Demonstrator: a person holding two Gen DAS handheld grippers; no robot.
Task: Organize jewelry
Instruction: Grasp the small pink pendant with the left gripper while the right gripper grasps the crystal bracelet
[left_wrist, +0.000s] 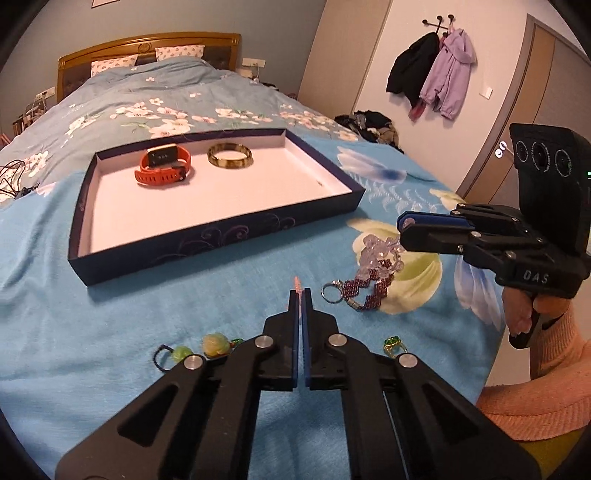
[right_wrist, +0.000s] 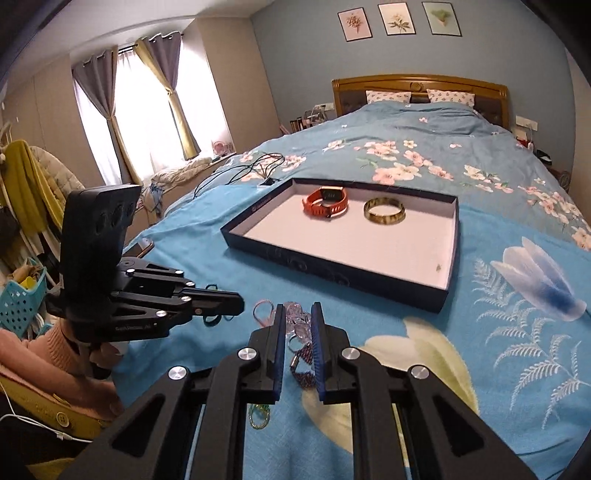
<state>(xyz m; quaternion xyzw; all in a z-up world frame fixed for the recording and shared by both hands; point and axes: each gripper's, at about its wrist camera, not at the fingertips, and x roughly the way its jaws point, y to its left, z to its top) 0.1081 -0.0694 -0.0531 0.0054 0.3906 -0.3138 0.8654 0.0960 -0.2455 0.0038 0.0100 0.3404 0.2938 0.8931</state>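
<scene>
A dark blue tray (left_wrist: 221, 240) (right_wrist: 332, 273) with a white floor lies on the blue bedspread, holding an orange watch (left_wrist: 164, 166) (right_wrist: 327, 201) and an amber bangle (left_wrist: 229, 156) (right_wrist: 384, 211). My left gripper (left_wrist: 301, 293) (right_wrist: 240, 304) is shut on a thin pink cord (left_wrist: 298, 282) (right_wrist: 260, 314) that sticks out past its tips. My right gripper (right_wrist: 298, 310) (left_wrist: 402, 225) is shut on a clear bead bracelet (right_wrist: 299, 321) (left_wrist: 380, 247). A maroon beaded bracelet (left_wrist: 369, 290) (right_wrist: 303, 363) with a key ring (left_wrist: 330, 291) lies just under it.
Yellow-green bead pendants (left_wrist: 214, 345) and a green ring (left_wrist: 391, 345) lie on the spread beside my left gripper's fingers. Black cables (right_wrist: 251, 170) sprawl beyond the tray's left side. The bed edge runs close on the right in the left wrist view. A pink sleeve (left_wrist: 546, 369) holds the right gripper.
</scene>
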